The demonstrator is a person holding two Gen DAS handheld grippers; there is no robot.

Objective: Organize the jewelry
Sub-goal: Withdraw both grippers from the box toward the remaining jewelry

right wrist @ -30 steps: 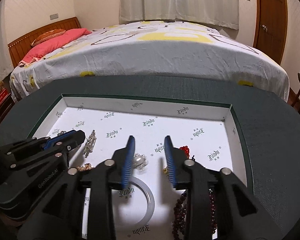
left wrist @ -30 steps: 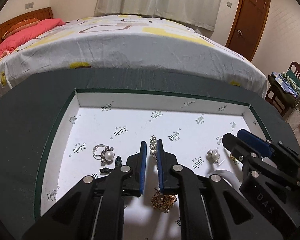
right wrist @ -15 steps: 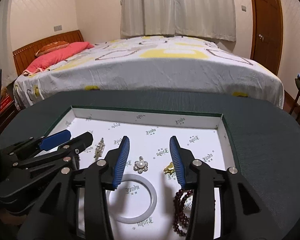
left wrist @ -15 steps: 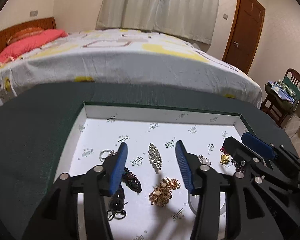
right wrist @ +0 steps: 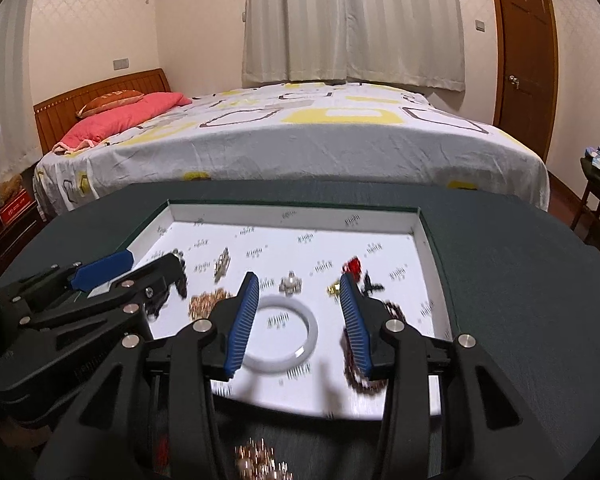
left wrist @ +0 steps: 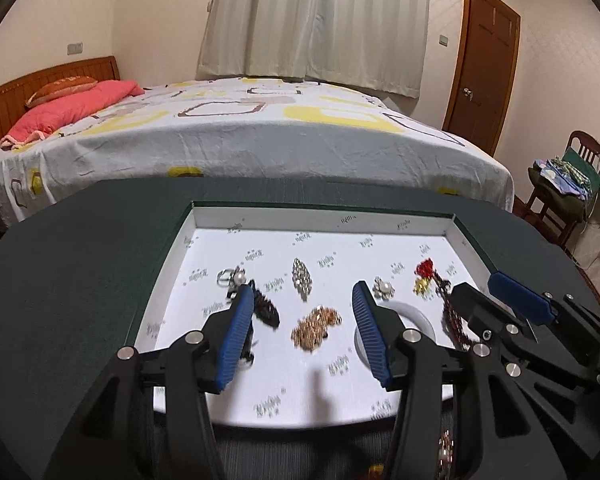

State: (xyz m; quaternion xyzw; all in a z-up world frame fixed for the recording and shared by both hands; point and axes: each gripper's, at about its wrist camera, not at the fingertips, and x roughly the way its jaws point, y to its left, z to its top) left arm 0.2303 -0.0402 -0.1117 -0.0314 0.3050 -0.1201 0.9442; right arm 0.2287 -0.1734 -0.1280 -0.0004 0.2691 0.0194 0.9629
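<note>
- Left gripper: jaws spread wide, grasping nothing, raised above the near part of the tray
- Right gripper: jaws likewise spread and empty, above the white bangle
- Jewelry inside the white-lined tray on the dark green table: gold chain cluster, rhinestone brooch, pearl ring, red flower piece, dark red bead strand

No legible text; tray print blurred
</note>
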